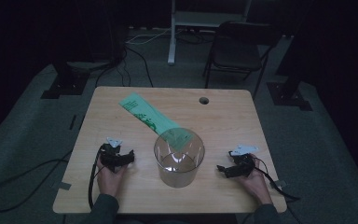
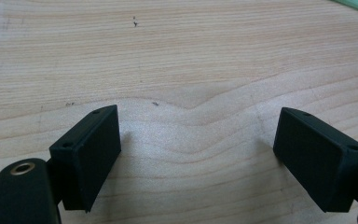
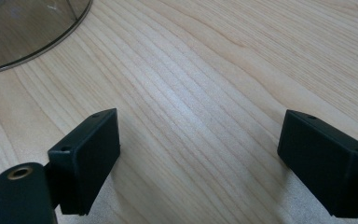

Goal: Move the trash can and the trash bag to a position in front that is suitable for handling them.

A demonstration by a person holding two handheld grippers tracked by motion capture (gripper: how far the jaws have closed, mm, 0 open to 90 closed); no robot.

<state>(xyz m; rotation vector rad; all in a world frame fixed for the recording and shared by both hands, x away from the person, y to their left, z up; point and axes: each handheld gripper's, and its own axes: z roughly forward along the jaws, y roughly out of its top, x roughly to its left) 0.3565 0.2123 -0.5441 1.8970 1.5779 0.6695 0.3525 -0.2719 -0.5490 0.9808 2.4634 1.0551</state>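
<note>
A clear plastic cylinder (image 1: 179, 157) stands upright near the middle of the wooden table (image 1: 223, 116). Behind it a long green flat bag (image 1: 149, 116) lies diagonally, its near end showing through the cylinder's wall. My left gripper (image 1: 129, 156) rests on the table left of the cylinder, held by a hand. In the left gripper view the left gripper (image 2: 198, 154) has its jaws wide apart over bare wood, so it is open. My right gripper (image 1: 222, 170) rests to the cylinder's right. The right gripper (image 3: 200, 156) is open and empty, with the cylinder's base (image 3: 25, 28) at the upper left.
A round cable hole (image 1: 203, 100) sits near the table's far edge. Beyond the table stand a dark folding chair (image 1: 240, 49) and a white stand (image 1: 172, 35) on the carpet. Cables (image 1: 23, 179) trail off the table's left side and near right corner.
</note>
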